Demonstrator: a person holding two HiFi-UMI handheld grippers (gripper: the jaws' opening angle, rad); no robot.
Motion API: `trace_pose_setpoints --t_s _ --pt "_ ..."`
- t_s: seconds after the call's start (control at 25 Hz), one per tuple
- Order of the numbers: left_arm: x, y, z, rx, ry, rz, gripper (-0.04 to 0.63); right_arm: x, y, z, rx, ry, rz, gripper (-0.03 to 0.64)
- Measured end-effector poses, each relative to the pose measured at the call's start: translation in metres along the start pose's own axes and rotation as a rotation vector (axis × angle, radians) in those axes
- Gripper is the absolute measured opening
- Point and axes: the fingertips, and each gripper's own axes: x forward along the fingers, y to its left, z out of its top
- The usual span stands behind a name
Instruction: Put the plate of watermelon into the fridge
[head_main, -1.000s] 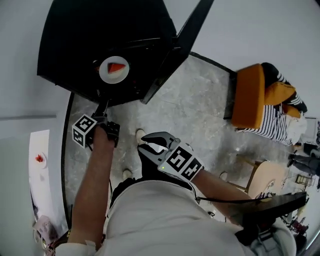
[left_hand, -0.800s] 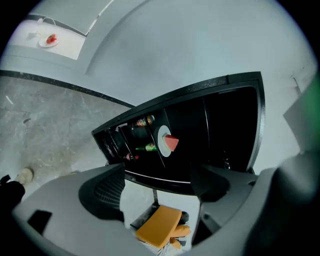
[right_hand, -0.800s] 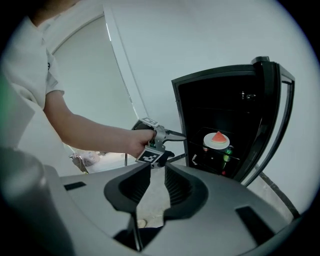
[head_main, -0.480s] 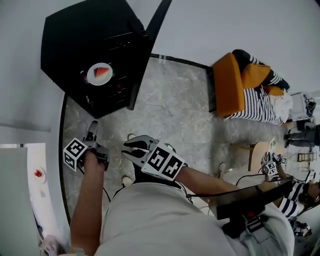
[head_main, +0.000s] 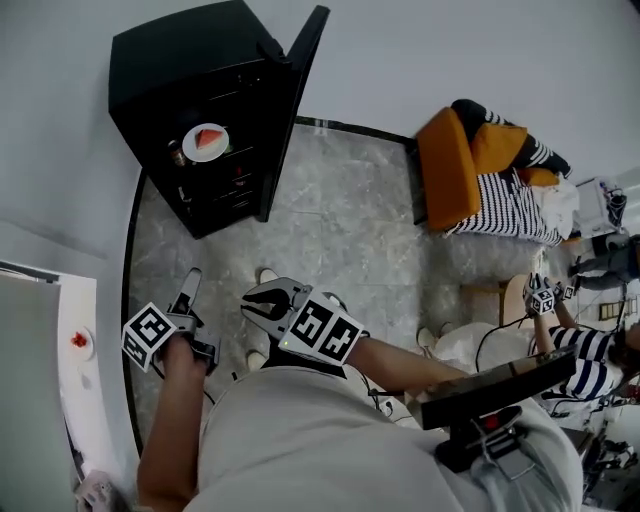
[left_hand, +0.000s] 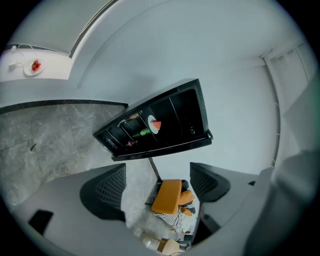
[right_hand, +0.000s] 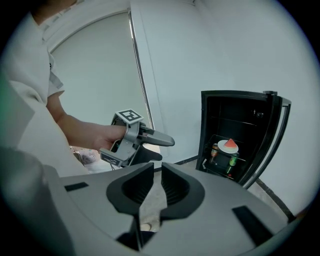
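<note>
The white plate of watermelon (head_main: 205, 142) rests on a shelf inside the black fridge (head_main: 190, 60), whose door (head_main: 291, 105) stands open. The plate (right_hand: 230, 146) has bottles below it on the shelf, and it also shows small in the left gripper view (left_hand: 154, 125). My left gripper (head_main: 188, 290) hangs well back from the fridge, over the stone floor, open and empty (left_hand: 156, 187). My right gripper (head_main: 268, 300) is beside it, its jaws nearly together with nothing between them (right_hand: 156, 185).
A second plate with red fruit (head_main: 80, 343) lies on the white counter (head_main: 75, 400) at the left. An orange chair with striped cloth (head_main: 470, 180) stands to the right of the fridge. Another person with grippers (head_main: 545, 300) sits at the far right.
I have backed away from the fridge. The left gripper drew back from the fridge shelf toward my body. The plate stays on the shelf.
</note>
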Motion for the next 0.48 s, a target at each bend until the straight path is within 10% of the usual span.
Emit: trace_pose_setpoints --t_s 0.48 --pt "-0.077 -0.001 -0.036 0.093 0.075 -0.047 0.403 -0.003 0.066 -0.003 0.009 0.001 -0.034 0.031"
